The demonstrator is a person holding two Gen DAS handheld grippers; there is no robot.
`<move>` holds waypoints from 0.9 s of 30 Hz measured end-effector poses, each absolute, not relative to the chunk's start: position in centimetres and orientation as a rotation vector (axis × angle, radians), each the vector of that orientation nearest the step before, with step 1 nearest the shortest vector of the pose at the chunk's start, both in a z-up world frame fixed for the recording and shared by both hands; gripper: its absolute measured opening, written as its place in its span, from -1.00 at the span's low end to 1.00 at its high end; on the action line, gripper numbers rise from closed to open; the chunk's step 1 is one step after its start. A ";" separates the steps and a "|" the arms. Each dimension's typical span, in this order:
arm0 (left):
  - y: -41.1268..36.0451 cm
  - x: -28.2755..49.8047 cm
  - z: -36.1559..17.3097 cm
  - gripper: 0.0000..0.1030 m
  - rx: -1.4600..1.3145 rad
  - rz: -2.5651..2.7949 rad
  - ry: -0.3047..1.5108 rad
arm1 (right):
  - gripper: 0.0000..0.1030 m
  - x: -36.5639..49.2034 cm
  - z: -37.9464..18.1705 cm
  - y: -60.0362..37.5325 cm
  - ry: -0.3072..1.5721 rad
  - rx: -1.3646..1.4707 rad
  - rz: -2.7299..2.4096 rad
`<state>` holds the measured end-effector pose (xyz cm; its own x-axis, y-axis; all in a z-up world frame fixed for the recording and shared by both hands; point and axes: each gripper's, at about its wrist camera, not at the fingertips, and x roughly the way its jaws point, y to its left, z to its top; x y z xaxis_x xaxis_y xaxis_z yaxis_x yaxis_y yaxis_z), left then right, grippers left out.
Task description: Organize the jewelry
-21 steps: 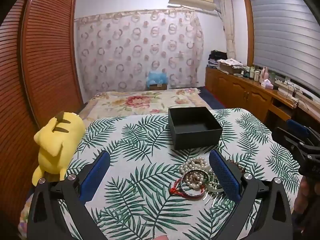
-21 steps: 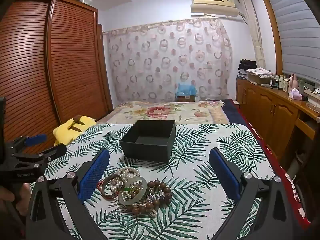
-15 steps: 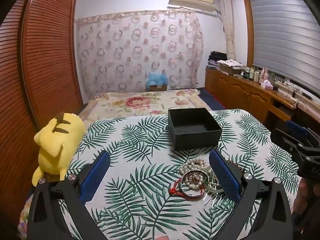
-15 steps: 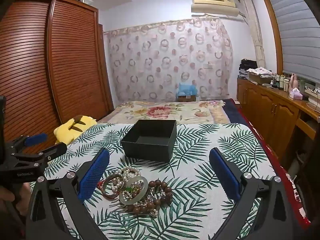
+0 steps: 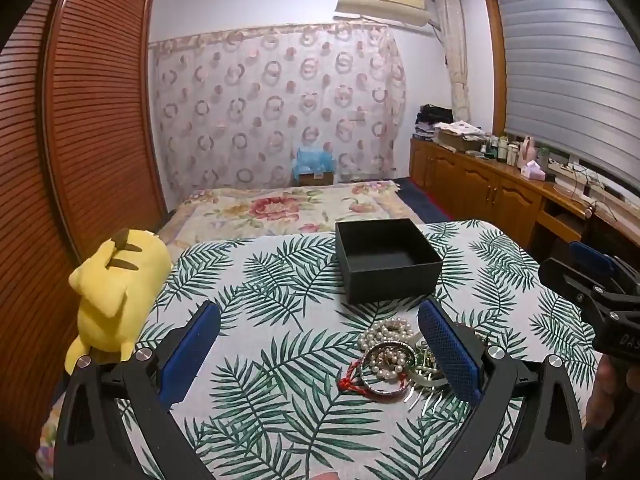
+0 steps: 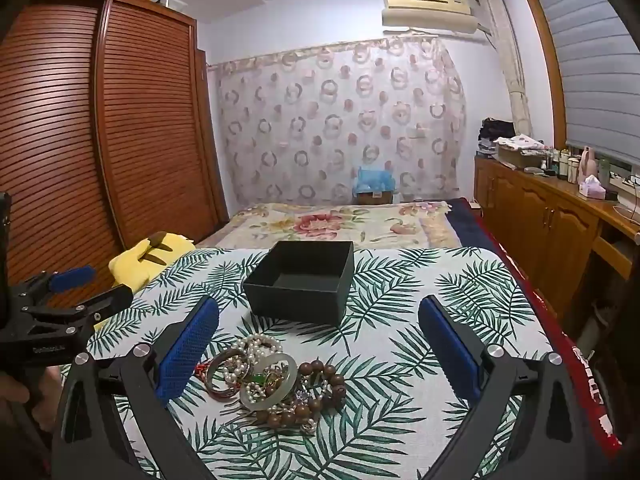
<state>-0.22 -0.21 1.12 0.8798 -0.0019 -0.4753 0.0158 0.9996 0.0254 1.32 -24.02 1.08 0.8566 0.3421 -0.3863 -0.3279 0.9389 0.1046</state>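
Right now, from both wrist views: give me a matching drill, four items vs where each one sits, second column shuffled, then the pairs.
Items:
1. black box
2. jewelry pile
3. yellow plush
4. tissue box

Places:
A. at the table's left edge, by the wardrobe
B. on the wooden counter under the window
C. on the leaf-print cloth, beyond the pile
D. on the cloth nearest the grippers

Pairs: 1-C, 2-D, 3-A, 4-B
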 end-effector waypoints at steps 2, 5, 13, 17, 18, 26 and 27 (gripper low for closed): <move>-0.2 -0.3 1.4 0.86 0.029 -0.010 0.496 | 0.95 1.3 1.1 -24.0 0.412 0.036 0.352; -0.3 -0.3 1.5 0.86 0.030 -0.009 0.494 | 0.95 1.3 1.1 -24.0 0.412 0.037 0.352; -0.3 -0.4 1.5 0.86 0.029 -0.009 0.492 | 0.95 1.3 1.1 -24.0 0.412 0.038 0.353; -0.3 -0.4 1.5 0.86 0.029 -0.009 0.489 | 0.95 1.3 1.1 -24.0 0.411 0.039 0.353; -0.3 -0.4 1.5 0.86 0.029 -0.009 0.489 | 0.95 1.3 1.1 -24.0 0.411 0.038 0.352; -0.3 -0.5 1.5 0.86 0.030 -0.008 0.487 | 0.95 1.2 1.1 -24.0 0.411 0.038 0.353; -0.3 -0.5 1.4 0.86 0.030 -0.008 0.488 | 0.95 1.2 1.1 -24.0 0.411 0.038 0.353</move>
